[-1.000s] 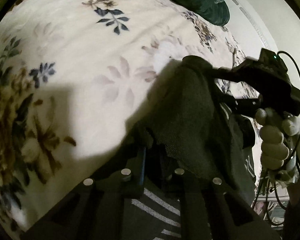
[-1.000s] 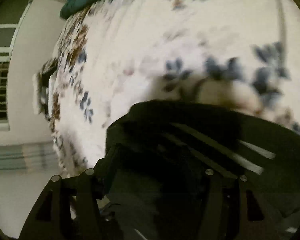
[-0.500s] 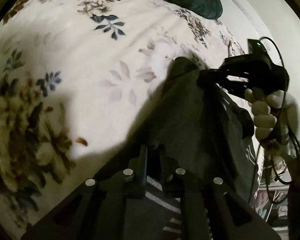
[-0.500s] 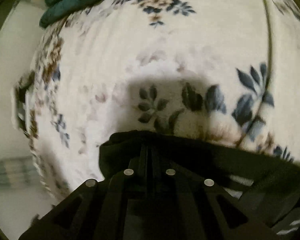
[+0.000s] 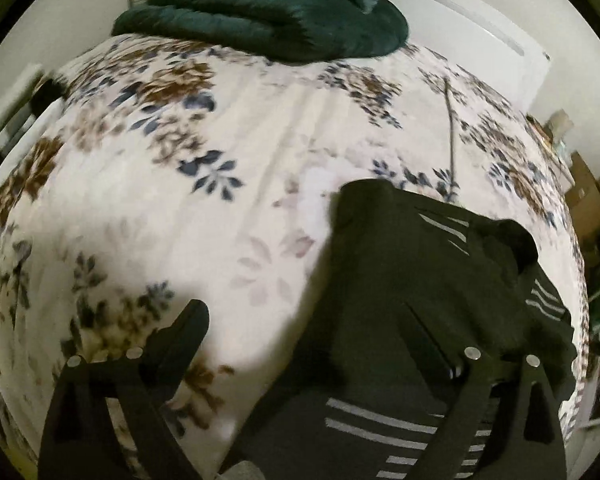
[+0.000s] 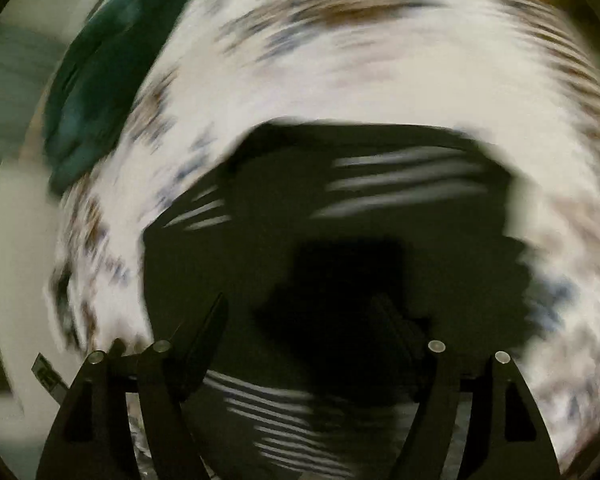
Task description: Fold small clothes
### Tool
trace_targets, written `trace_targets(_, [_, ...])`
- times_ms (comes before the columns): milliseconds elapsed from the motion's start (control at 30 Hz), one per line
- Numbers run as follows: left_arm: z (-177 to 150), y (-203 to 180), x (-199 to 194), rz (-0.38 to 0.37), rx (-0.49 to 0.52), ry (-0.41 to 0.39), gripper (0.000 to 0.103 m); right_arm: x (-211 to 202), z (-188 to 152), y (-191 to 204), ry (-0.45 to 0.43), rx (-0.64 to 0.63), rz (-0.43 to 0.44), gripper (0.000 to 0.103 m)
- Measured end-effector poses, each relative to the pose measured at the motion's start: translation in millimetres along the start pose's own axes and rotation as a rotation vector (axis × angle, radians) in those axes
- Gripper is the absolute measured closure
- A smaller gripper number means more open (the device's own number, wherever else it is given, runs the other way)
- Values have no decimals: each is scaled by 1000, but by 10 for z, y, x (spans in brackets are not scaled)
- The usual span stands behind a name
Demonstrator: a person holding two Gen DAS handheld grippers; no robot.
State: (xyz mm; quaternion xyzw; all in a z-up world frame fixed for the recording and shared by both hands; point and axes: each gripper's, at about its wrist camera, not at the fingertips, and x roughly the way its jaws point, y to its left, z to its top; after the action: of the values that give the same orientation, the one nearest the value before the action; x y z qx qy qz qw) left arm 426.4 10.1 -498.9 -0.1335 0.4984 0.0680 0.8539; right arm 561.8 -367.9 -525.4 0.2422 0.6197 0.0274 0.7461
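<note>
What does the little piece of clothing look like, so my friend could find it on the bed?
Start at the big flowery bedspread. The dark green blanket is bunched at its far end; the black garment lies at the near end. Only it has thin white stripes.

Two black two-finger grippers are seen from their own wrist cameras. On the left gripper [image 5: 320, 344], each finger [image 5: 188, 332] is carried by a pair of flat black struts with triangular cut-outs, and each strut is capped near its far end by a round silver screw head [image 5: 472, 353], four in all. The finger on the left tapers to a blunt, rounded tip; the one on the right is hard to make out against dark cloth. The right gripper [image 6: 312, 328] is built alike: matte black struts, triangular openings, four silver screw heads [image 6: 436, 346], and a slim, pointed left finger [image 6: 210, 328]. Its picture is blurred.
</note>
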Motion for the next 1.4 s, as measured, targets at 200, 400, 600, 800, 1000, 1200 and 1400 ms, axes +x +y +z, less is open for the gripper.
trace_targets(200, [136, -259, 412, 40, 89, 45, 7, -281, 55, -1206, -53, 219, -84, 27])
trace_targets(400, [260, -353, 887, 111, 174, 104, 7, 310, 309, -1579, 28, 280, -66, 27])
trace_targets(600, [234, -318, 833, 111, 198, 82, 7, 596, 682, -1731, 3, 362, -13, 28])
trace_targets(800, [156, -195, 761, 94, 169, 97, 7, 647, 945, -1385, -10, 196, -158, 96])
trace_targets(1000, [105, -177, 745, 85, 178, 102, 7, 823, 1259, -1334, -2, 174, -315, 96])
trace_targets(1200, [53, -243, 319, 54, 209, 38, 7, 586, 1037, -1342, 60, 144, -236, 66])
trace_targets(1400, [-395, -563, -379, 10, 237, 24, 7, -323, 284, -1554, 93, 78, -151, 37])
